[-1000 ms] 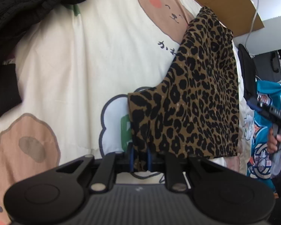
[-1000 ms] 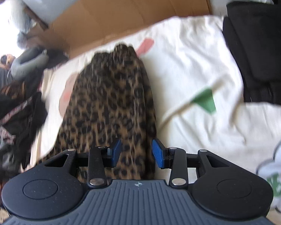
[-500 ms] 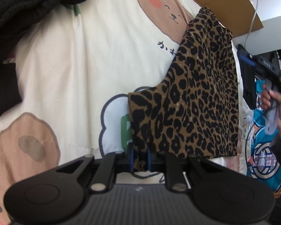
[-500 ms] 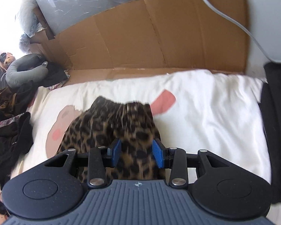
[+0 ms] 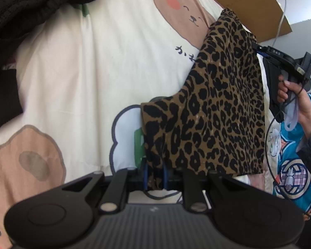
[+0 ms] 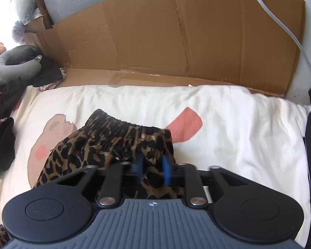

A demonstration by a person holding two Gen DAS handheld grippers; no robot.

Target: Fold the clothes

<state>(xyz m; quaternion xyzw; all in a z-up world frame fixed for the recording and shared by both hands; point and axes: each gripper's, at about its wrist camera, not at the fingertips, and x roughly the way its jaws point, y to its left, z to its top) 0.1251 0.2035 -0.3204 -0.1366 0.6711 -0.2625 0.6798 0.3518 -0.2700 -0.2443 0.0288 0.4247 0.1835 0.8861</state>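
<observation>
The brown-and-black leopard-print garment (image 5: 213, 112) lay across the cream cartoon-bear bedsheet (image 5: 97, 66), and the left gripper (image 5: 154, 179) had its blue pads pressed together on the garment's near hem, at six o'clock in the left wrist view. From there the cloth ran up toward one o'clock and narrowed to its gathered waistband. Over at three o'clock, the person's hand (image 5: 288, 91) held the black handle of the other tool right at the garment's far edge.

In the right wrist view, the right gripper (image 6: 152, 170) sat over the leopard cloth just short of the elastic waistband (image 6: 122, 124). Its blue pads were blurred, with printed fabric showing between them; I couldn't tell whether they had actually bitten down. A flattened brown cardboard sheet (image 6: 176, 37) stood at twelve o'clock behind the bed. A heap of black clothing (image 5: 31, 2) lay at eleven o'clock in the left view, well apart from the garment.
</observation>
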